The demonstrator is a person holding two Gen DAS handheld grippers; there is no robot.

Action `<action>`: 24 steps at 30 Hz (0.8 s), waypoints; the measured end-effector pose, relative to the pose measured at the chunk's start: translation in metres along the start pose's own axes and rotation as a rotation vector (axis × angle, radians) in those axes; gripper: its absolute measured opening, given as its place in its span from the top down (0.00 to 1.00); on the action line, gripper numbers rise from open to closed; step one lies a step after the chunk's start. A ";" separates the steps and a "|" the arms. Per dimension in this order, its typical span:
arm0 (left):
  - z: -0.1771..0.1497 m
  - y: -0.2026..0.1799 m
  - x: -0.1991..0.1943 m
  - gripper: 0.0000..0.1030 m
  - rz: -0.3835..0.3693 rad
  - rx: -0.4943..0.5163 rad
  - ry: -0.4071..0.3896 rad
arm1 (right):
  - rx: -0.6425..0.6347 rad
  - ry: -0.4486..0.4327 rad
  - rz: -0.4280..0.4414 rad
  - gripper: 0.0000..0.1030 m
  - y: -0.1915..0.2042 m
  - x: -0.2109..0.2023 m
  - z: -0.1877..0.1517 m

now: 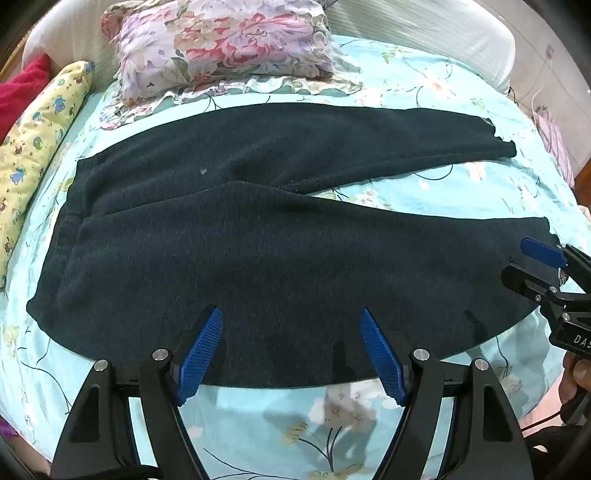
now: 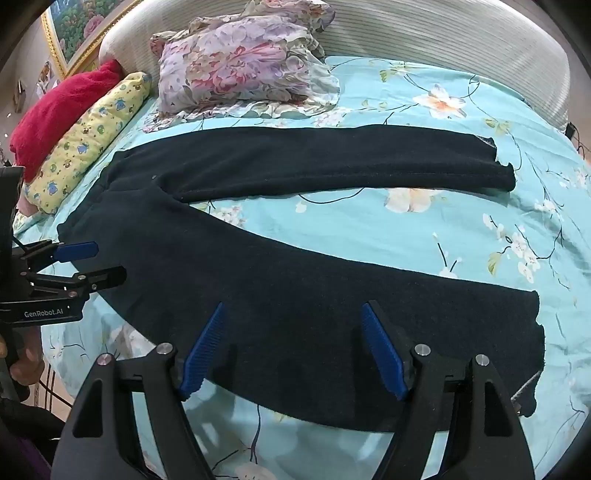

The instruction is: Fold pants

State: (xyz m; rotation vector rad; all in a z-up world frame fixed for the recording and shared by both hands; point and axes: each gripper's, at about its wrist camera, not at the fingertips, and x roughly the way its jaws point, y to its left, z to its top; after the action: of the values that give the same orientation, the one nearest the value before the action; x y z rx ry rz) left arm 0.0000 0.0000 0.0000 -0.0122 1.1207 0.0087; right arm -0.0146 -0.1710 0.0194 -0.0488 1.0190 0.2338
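Note:
Dark fleece pants (image 1: 258, 236) lie spread flat on the bed, waist to the left, two legs running right in a V. They also show in the right wrist view (image 2: 314, 295). My left gripper (image 1: 291, 314) is open and empty, hovering over the near edge of the near leg around the thigh. My right gripper (image 2: 293, 310) is open and empty over the near leg closer to its cuff (image 2: 532, 339). Each gripper shows in the other's view, the right one (image 1: 532, 262) and the left one (image 2: 99, 262), both with jaws apart.
The bed has a light blue floral sheet (image 1: 424, 74). A floral pillow (image 1: 225, 48) lies behind the pants. A yellow patterned bolster (image 1: 33, 147) and a red blanket (image 2: 62, 107) lie at the left. A pale headboard (image 2: 443, 33) runs along the back.

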 end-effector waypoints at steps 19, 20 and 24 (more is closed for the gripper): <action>0.003 0.002 0.003 0.25 0.000 -0.008 0.007 | 0.006 -0.005 -0.004 0.26 -0.001 0.001 0.002; 0.003 0.002 0.003 0.25 0.000 -0.008 0.006 | 0.006 -0.005 -0.005 0.26 -0.001 0.001 0.002; 0.003 0.002 0.005 0.25 -0.003 -0.012 0.005 | 0.007 -0.006 -0.006 0.26 0.000 0.000 0.001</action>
State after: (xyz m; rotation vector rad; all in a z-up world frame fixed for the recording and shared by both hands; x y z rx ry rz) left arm 0.0050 0.0019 -0.0027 -0.0243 1.1254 0.0127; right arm -0.0138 -0.1706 0.0203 -0.0453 1.0136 0.2246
